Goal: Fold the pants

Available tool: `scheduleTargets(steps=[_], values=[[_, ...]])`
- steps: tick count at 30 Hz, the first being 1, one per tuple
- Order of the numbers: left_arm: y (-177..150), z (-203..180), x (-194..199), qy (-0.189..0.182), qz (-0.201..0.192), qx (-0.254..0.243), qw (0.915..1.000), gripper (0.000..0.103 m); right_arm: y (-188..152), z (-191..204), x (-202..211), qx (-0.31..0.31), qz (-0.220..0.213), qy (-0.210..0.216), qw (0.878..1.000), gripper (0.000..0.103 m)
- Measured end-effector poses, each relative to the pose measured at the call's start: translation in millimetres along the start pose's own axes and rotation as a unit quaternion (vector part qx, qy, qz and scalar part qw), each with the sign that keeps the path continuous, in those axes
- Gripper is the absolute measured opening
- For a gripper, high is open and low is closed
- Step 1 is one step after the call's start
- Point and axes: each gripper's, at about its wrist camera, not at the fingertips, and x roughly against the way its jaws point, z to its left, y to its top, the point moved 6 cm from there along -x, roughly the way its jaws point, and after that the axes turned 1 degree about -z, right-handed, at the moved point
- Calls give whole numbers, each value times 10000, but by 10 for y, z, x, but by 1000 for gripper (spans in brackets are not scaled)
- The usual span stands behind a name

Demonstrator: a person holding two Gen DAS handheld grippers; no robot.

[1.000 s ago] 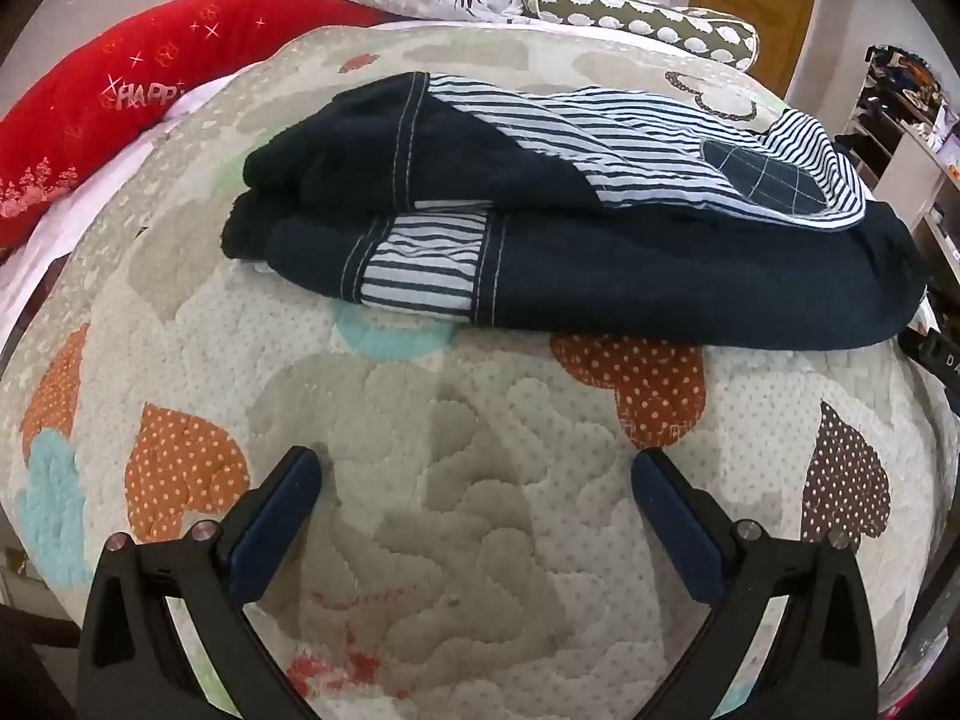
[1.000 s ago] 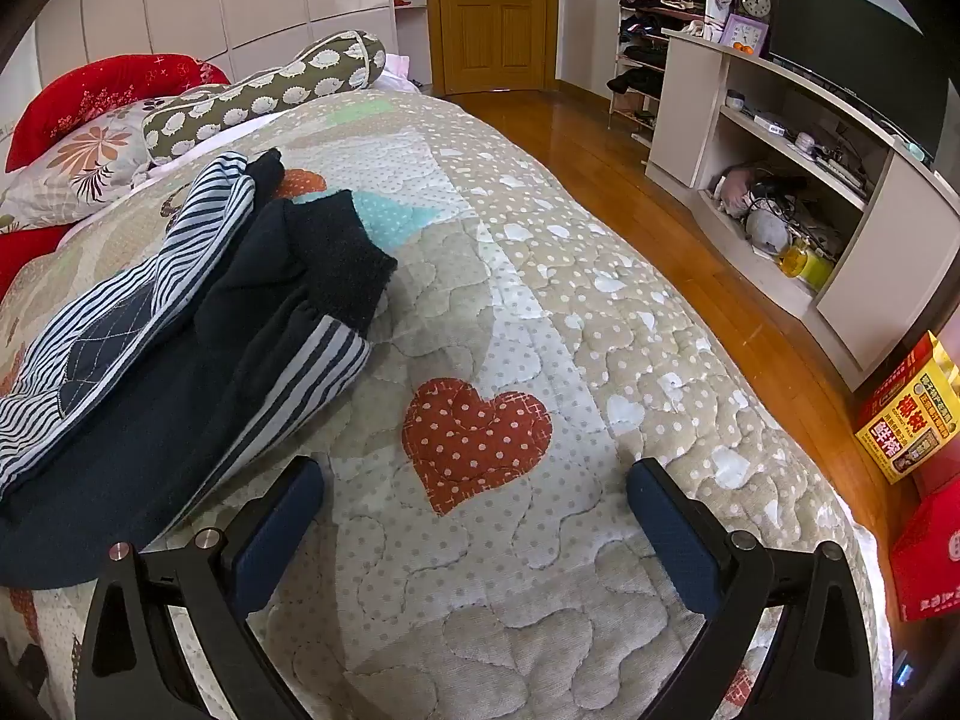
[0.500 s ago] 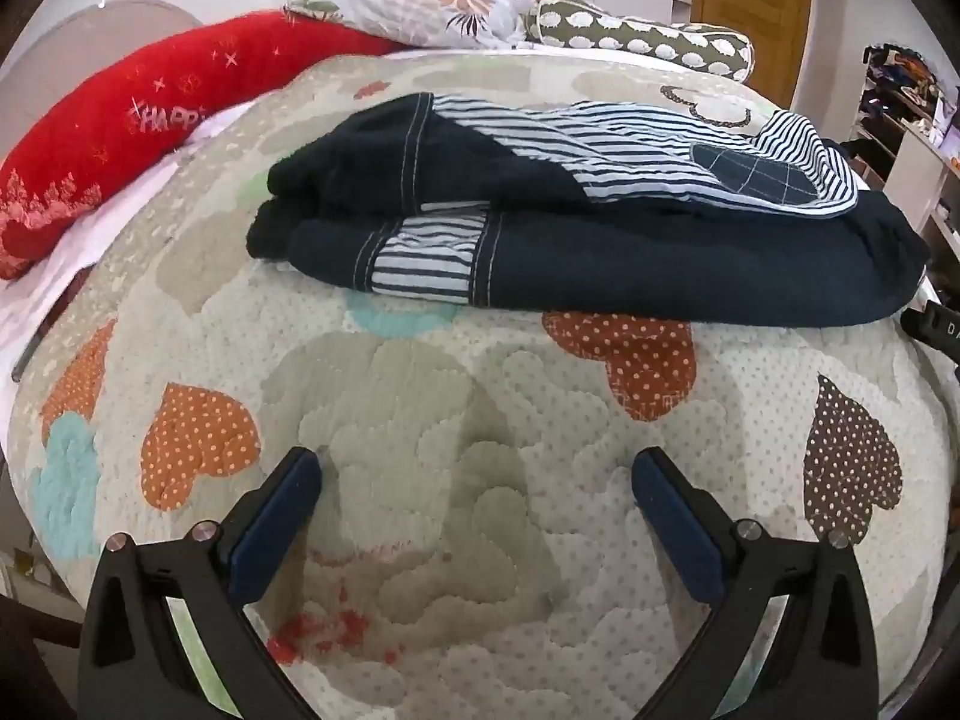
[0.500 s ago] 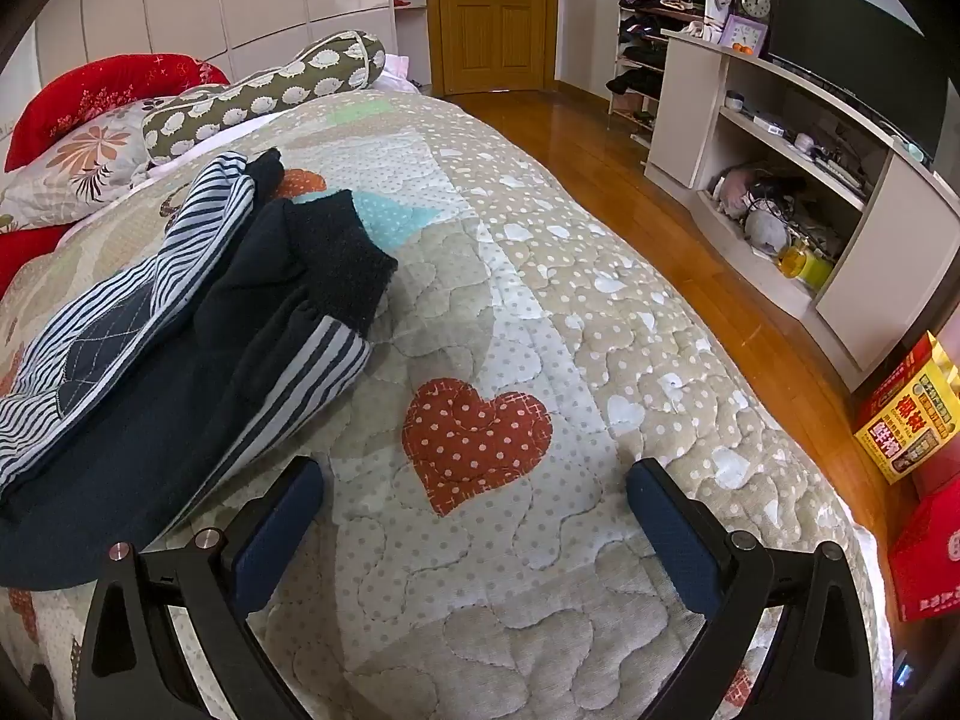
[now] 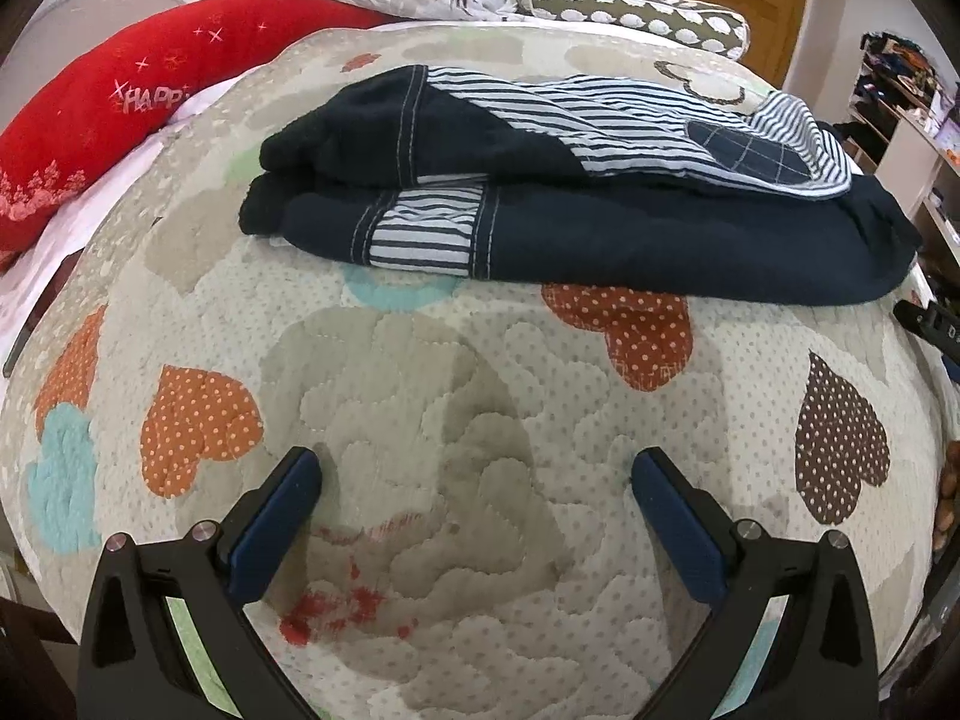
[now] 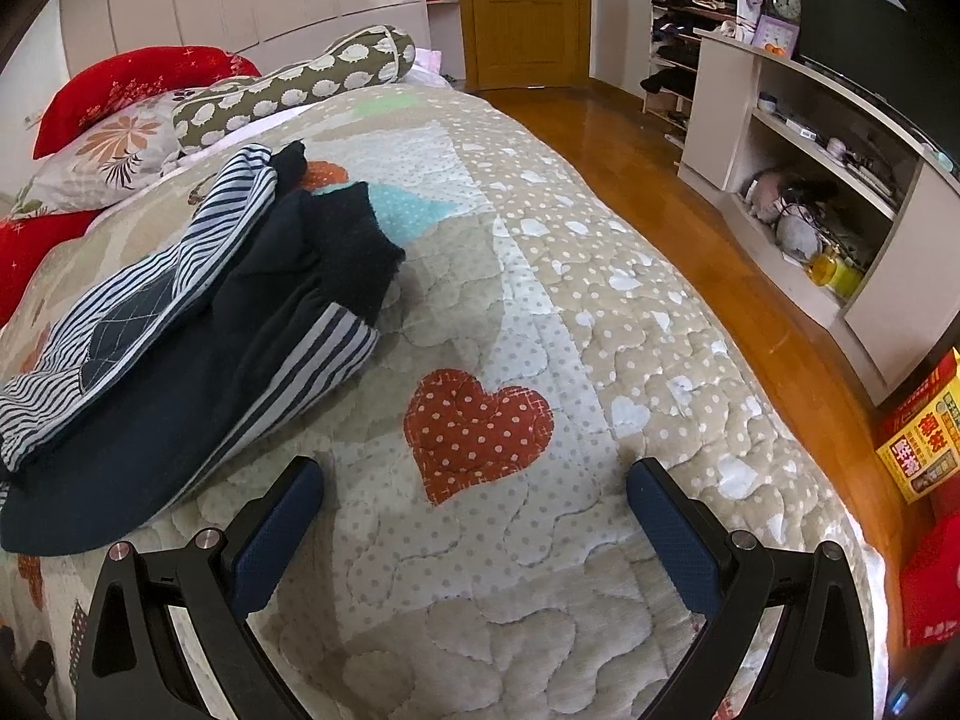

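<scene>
Both the left claw and right claw hover spread wide and empty above the bed, near the folded pants.

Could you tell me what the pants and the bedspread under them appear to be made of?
The pants look like soft, matte dark navy fabric, possibly fleece or brushed cotton, judging by the fuzzy cuffs, with thinner striped woven panels and pale topstitching. The bedspread looks like quilted cotton: puffy stitched scallop lines, printed dots and heart patches. Exact fibres can't be told.
</scene>
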Motion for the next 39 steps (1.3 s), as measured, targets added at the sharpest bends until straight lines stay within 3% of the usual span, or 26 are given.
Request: scheduleTargets(steps=[19,39], values=[[-3,-24,-26,162,112,20,9998,103,-6,12,12,17,-3,59,10000,103],[16,-20,-36,82,-76,-113,9999,103,-20,45,-8,245,202,-3,9995,103]])
